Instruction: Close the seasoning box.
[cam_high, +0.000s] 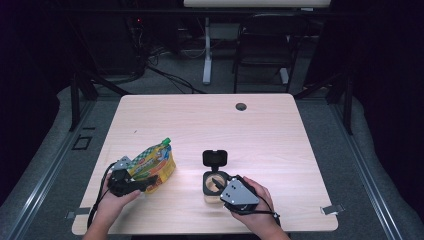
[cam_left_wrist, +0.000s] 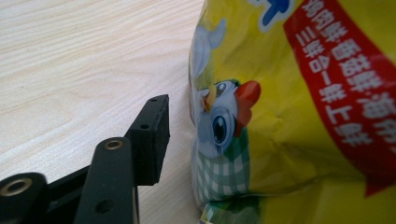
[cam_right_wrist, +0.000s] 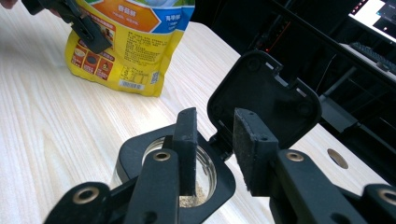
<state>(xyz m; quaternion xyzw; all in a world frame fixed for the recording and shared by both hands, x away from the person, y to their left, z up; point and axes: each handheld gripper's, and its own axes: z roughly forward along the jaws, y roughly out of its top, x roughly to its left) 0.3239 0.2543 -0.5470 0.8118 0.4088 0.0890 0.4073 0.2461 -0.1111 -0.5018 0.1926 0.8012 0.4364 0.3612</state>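
Nearest the table's (cam_high: 260, 125) left edge, toward its front, the left gripper (cam_high: 131, 184) stands at the lower end of a yellow seasoning pouch (cam_high: 155, 164) with a green cap, which leans tilted on the wood; in the left gripper view one black jaw stands beside the pouch (cam_left_wrist: 289, 112) with a sliver of table between them and the other jaw is hidden, so I cannot tell whether the claw is clamped on it or merely parted around it. To the right, near the middle of the front edge, sits a small glass jar (cam_high: 214, 186) with a black collar, its hinged lid (cam_high: 215, 158) flipped up and a little powder in the bottom (cam_right_wrist: 196, 193). The right gripper (cam_right_wrist: 212, 149) is parted, one jaw inside the mouth and the other outside, straddling the rim by the hinge without pressing it. Judging from this, the risks are a loose grip letting the pouch slump when lifted, the light jar tipping if the straddling jaw drags its rim, and powder spilling past so narrow a mouth.
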